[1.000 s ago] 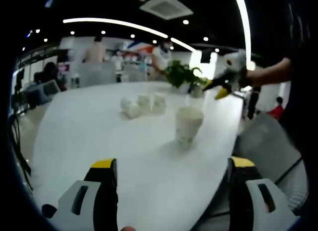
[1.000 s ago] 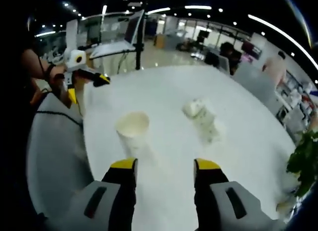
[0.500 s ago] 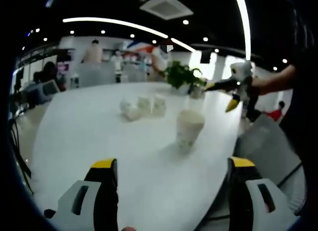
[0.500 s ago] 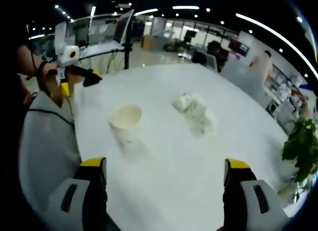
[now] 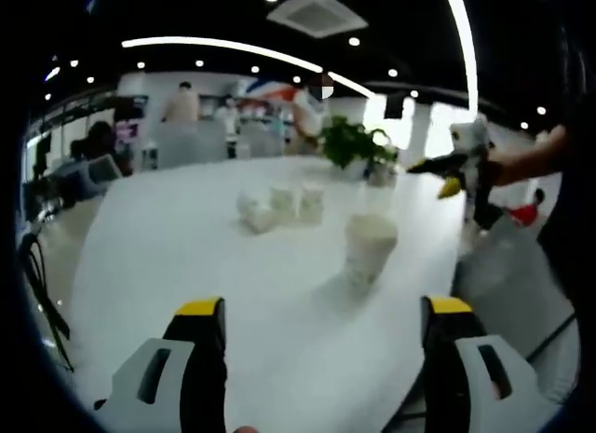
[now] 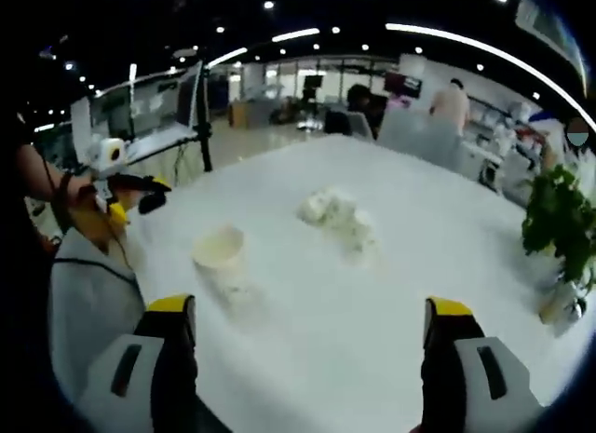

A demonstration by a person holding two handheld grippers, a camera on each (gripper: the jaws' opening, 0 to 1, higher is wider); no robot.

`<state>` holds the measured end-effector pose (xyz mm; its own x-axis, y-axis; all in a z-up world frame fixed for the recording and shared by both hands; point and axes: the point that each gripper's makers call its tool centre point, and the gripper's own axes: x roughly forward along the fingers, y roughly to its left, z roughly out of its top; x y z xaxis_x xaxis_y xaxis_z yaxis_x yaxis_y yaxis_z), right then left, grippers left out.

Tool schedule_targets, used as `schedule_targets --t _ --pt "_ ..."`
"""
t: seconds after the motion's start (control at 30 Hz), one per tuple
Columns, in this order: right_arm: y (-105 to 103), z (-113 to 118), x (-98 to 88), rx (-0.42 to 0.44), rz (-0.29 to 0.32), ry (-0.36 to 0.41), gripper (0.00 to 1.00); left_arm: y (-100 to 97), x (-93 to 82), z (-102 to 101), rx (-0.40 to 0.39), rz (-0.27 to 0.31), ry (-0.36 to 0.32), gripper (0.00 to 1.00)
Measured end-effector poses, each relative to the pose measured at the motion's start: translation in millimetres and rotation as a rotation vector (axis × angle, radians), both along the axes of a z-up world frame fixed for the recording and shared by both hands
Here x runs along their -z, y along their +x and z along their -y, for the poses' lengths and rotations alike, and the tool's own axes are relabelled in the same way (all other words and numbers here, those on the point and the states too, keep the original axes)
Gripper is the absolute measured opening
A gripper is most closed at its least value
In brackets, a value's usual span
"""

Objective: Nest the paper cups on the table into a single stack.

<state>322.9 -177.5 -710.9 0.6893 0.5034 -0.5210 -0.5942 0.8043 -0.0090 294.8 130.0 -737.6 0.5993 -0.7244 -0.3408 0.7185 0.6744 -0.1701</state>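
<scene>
A white paper cup point(image 5: 370, 247) stands upright on the white table point(image 5: 186, 256), ahead and slightly right of my left gripper point(image 5: 323, 307), which is open and holds nothing. Farther back sits a cluster of three cups point(image 5: 279, 205), one of them lying on its side. From the right gripper view, the upright cup point(image 6: 220, 256) is ahead on the left and the cluster point(image 6: 335, 214) is beyond the middle. My right gripper point(image 6: 309, 307) is open and empty, well short of both. Each gripper shows in the other's view, right gripper point(image 5: 456, 168) and left gripper point(image 6: 130, 186).
A potted plant point(image 5: 354, 144) stands at the table's far side, and it appears as the plant point(image 6: 559, 219) at the right. A grey chair point(image 6: 88, 303) sits at the table edge near the upright cup. People stand in the background.
My right gripper's jaws have spread wide from a narrower gap, and its view has pulled back and swung right. The left gripper stays open; cups have not moved.
</scene>
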Motion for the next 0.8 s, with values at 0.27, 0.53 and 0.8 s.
schedule_targets --t 0.27,0.53,0.8 --pt "-4.7 -0.2 -5.0 -0.011 0.023 -0.008 1.0 5.5 0.8 0.6 0.005 0.002 0.013 0.85" --pt "-4.8 8.4 -4.0 0.002 0.022 -0.037 1.0 18.4 -3.8 -4.9 -0.027 0.025 0.044 0.84" --pt "-10.6 4.6 1.3 -0.015 0.012 -0.033 1.0 38.6 -12.7 -11.6 -0.111 0.043 0.038 0.82"
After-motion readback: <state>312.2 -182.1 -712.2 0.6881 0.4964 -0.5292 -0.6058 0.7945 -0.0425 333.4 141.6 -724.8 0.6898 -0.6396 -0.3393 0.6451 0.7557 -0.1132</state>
